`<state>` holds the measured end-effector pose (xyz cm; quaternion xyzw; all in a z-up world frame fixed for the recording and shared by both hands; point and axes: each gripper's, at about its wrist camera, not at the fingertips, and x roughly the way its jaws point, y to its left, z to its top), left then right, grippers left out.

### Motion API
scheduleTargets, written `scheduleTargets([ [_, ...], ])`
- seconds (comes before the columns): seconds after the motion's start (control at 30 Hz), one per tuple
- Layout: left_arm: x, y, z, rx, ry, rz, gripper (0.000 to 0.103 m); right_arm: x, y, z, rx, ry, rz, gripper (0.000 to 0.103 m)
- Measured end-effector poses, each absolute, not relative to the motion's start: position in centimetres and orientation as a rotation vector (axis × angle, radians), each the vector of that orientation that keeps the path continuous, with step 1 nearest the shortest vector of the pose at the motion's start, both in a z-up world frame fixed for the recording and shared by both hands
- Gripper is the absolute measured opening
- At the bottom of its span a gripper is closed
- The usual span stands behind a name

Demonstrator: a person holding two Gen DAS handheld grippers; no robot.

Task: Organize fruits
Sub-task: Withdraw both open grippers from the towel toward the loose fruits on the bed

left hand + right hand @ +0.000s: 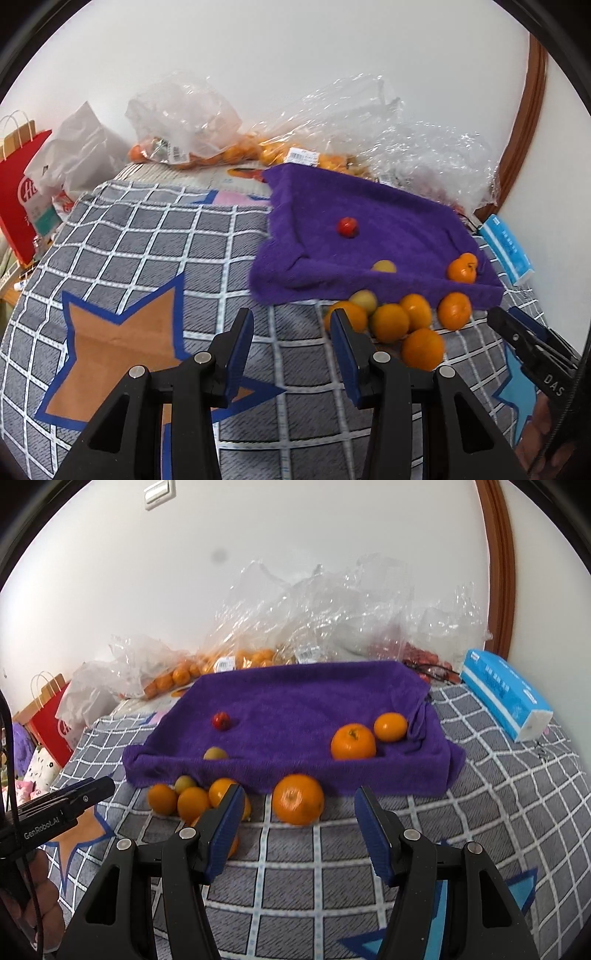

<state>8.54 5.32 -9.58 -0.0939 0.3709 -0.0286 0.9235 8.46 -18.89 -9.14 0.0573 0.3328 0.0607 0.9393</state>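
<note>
White wall behind, grey checked bedspread (295,867) with star patches under everything. Purple towel (295,709) lay on it, edges raised like a tray, holding a small red fruit (221,720), a yellow-green fruit (215,753), a big orange (352,741) and a smaller orange (390,726) touching it. Loose oranges (402,319) sat bunched just outside the towel's near edge; one large orange (298,804) sat apart from them, right in front of my right tongs (298,812), which were wide and empty. My left tongs (291,332) were also wide, nothing between the pads, aimed at bare bedspread beside the cluster. Clear plastic bags (192,122) of fruit along the wall, blue tissue pack (506,694) to the right, red paper bag (22,206) far left
</note>
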Motion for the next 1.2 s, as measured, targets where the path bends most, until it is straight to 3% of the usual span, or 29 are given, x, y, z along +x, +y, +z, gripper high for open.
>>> scheduleTargets([
  [0.3, 8.8, 6.3, -11.8, -0.196, 0.753, -0.021, 0.041, 8.8, -18.5, -10.0, 0.114, 0.714, 0.096, 0.061],
  [0.63, 8.7, 6.6, -12.1, -0.218, 0.758, -0.020, 0.041, 9.8, -17.7, -10.9, 0.100, 0.742, 0.095, 0.053],
  [1.2, 9.0, 6.8, -12.4, -0.237, 0.788, -0.035, 0.041, 12.2, -17.1, -12.0, 0.110, 0.768, 0.105, 0.052],
])
